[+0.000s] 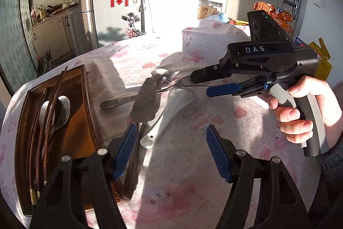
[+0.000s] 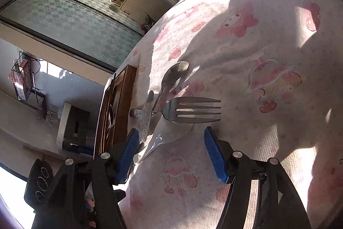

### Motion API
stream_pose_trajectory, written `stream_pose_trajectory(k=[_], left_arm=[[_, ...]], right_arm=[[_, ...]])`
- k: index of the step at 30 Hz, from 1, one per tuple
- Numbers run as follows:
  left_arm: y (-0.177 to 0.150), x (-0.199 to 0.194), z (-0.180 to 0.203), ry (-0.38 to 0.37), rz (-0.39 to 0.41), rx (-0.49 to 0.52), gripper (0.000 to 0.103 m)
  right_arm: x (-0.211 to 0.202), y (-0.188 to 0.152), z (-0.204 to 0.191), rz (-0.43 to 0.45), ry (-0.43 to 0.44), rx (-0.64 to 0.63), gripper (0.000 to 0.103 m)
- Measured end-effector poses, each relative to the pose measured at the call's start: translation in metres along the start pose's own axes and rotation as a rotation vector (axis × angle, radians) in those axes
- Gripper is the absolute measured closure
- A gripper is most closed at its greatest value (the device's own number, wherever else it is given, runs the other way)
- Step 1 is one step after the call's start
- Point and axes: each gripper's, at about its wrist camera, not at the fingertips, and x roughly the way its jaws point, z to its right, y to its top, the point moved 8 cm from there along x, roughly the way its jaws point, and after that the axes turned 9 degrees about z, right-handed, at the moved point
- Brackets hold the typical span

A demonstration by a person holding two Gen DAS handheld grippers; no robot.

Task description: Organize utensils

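A small heap of utensils lies on a pink-patterned tablecloth (image 1: 182, 181), just beside a brown wooden tray (image 1: 85, 121). In the heap are a steel fork (image 2: 193, 109), a serrated cake server (image 1: 144, 101), a white ceramic spoon (image 1: 167, 115) and a metal spoon (image 2: 174, 74). The tray already holds chopsticks (image 1: 48, 113) and a spoon (image 1: 62, 108). The left gripper (image 1: 171, 151) hovers beside the tray, jaws spread, holding nothing. The right gripper (image 2: 170, 156) reaches over the heap, jaws spread, with nothing pinched between them.
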Motion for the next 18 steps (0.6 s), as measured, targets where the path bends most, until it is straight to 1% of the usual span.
stream_pose_trajectory(k=[7,10,12,14,15,18], left_arm=[[0.004,0.008,-0.003,-0.013,0.0,-0.012,0.032],[0.006,0.01,-0.004,-0.016,0.004,0.0,0.032],[0.009,0.012,-0.005,-0.014,0.006,0.009,0.032],[0.011,0.015,-0.007,-0.015,0.004,0.008,0.032],[0.012,0.016,-0.01,-0.015,0.001,0.004,0.032],[0.013,0.021,-0.016,-0.014,-0.004,-0.006,0.032]], right_arm=[[0.017,0.024,0.009,0.013,0.032,0.122,0.039],[0.023,0.034,0.01,0.03,0.022,0.135,0.04],[0.029,0.038,0.013,0.034,0.018,0.149,0.052],[0.035,0.042,0.017,0.044,0.023,0.176,0.062],[0.037,0.044,0.017,0.045,0.033,0.189,0.065],[0.045,0.049,0.015,0.04,0.057,0.207,0.066]])
